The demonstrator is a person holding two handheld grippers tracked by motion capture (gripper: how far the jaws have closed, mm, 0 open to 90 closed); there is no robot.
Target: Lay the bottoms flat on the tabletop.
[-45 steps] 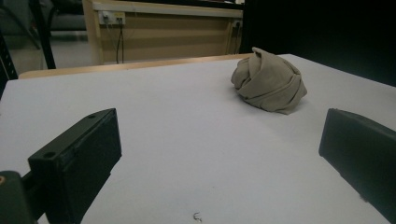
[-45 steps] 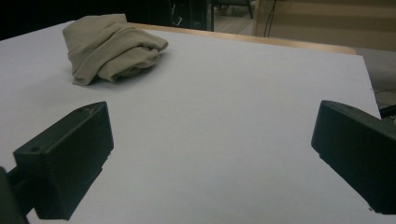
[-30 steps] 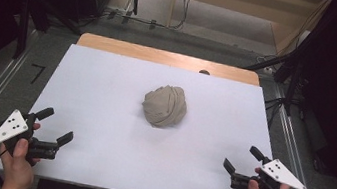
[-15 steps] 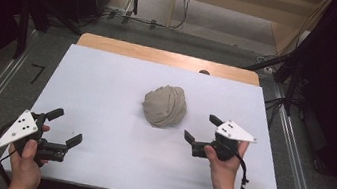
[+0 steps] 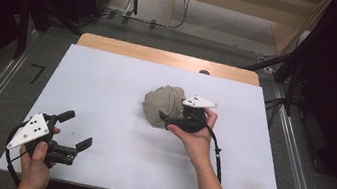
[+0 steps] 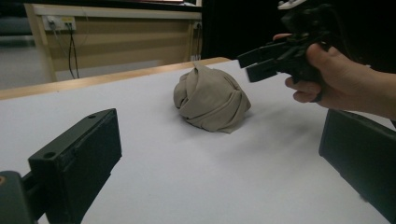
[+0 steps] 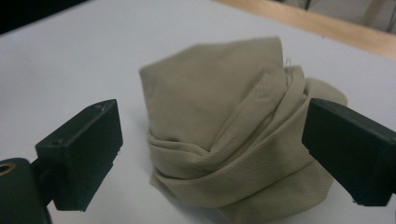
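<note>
A white table top (image 5: 105,95) is seen from above, with 2 handheld grippers worked by a person whose forearms enter from the bottom edge.

At the left, near the front corner of the table, the left gripper (image 5: 75,131) is held low, well apart from the cloth. Its jaws are spread wide and nothing is held between them.

Towards the middle, slightly right, a crumpled beige cloth (image 5: 161,104) is bunched into a rounded heap of wrapped folds on the table.

At the right side of the heap, the right gripper (image 5: 173,118) is brought up against the cloth. In the right gripper view its 2 black jaws are seen spread wide on either side of the cloth (image 7: 233,140), and nothing is yet gripped.

The step in hand is judged to be a grasp of the cloth. It would be done well if an outer fold or loose edge were pinched rather than the whole bundle, so that the heap can be drawn open instead of merely lifted.

No brand, label or readable writing is seen on the cloth, table or grippers.
</note>
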